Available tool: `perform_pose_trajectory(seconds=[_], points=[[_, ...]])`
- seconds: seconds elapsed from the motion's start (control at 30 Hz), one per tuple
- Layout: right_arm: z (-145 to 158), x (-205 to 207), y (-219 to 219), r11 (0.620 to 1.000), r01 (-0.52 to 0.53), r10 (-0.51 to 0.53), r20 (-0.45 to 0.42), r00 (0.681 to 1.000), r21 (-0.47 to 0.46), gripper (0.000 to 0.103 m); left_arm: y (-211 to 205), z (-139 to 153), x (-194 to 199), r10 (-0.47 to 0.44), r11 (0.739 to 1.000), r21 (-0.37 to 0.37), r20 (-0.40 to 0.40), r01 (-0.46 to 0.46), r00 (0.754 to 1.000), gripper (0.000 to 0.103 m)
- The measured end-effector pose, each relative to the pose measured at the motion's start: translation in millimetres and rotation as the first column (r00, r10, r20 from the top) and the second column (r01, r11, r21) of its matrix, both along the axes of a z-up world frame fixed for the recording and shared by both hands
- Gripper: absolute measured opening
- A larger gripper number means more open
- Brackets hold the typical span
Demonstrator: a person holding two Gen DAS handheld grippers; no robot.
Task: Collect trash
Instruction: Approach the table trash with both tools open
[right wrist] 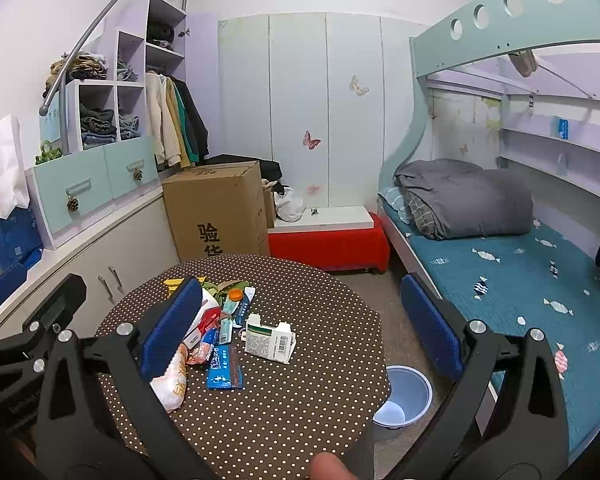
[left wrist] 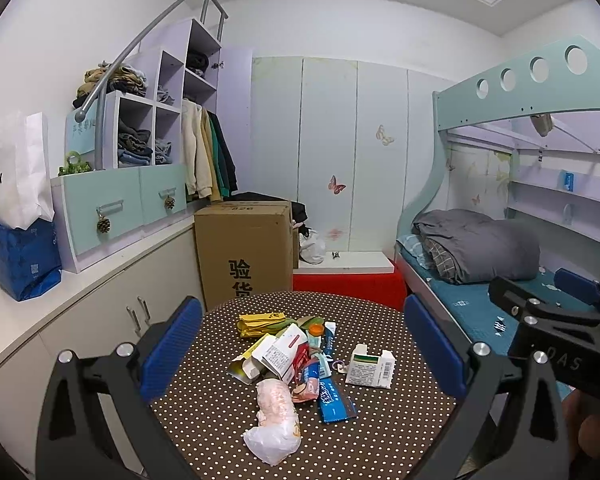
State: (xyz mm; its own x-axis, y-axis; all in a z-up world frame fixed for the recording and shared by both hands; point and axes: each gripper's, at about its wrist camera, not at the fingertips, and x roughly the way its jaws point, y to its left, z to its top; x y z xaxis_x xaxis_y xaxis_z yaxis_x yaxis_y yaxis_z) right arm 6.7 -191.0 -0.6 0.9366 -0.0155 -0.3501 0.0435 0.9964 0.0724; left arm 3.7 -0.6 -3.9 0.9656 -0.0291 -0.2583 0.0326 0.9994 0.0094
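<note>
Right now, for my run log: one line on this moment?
phase: start | left gripper: open | right gripper: open | trash pile: untouched on table | bin: on floor

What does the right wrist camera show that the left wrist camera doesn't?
Only the right wrist view shows the blue bin on the floor beside the table. Only the left wrist view shows the yellow packet unobstructed. Both show the dotted table, the white medicine box, the blue wrapper and the cardboard box.
</note>
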Motion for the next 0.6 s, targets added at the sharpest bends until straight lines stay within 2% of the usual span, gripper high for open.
perform_pose_trajectory(seconds=[0.6], points=[[-5.6,6.3,-0.8,1.000,-0.002,0.002,-0.020,1.000,-0.001,0.097,3.7,-4.0,5.0,0.003,1.000,-0.010,-0.021,-0.004,1.000,0.099]])
